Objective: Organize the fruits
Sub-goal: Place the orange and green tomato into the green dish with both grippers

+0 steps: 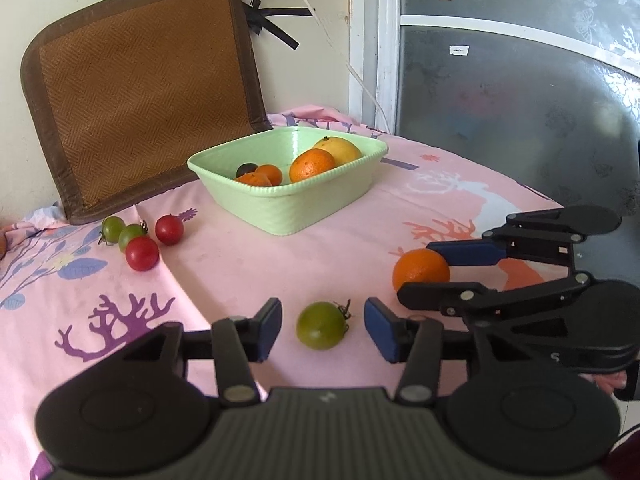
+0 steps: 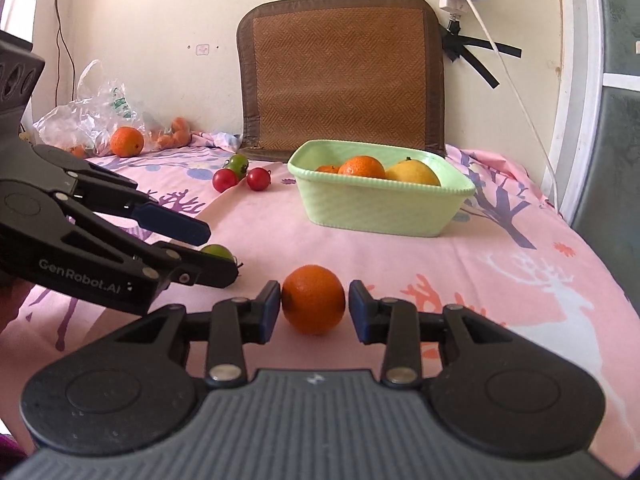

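A green tomato (image 1: pixel 322 325) lies on the pink cloth between the open pads of my left gripper (image 1: pixel 322 330), with gaps on both sides. An orange (image 2: pixel 313 299) lies between the open pads of my right gripper (image 2: pixel 313 312); the left pad is touching or nearly touching it. In the left wrist view, the orange (image 1: pixel 421 269) and right gripper (image 1: pixel 416 270) appear at right. A light green basket (image 1: pixel 288 204) holds oranges, a mango and a dark fruit. It also shows in the right wrist view (image 2: pixel 380 212).
Two red and two green tomatoes (image 1: pixel 138 240) lie left of the basket. A brown woven mat (image 2: pixel 340 72) leans on the wall behind. A plastic bag (image 2: pixel 88 120) and another orange (image 2: pixel 126 141) sit far left. The table edge curves at right.
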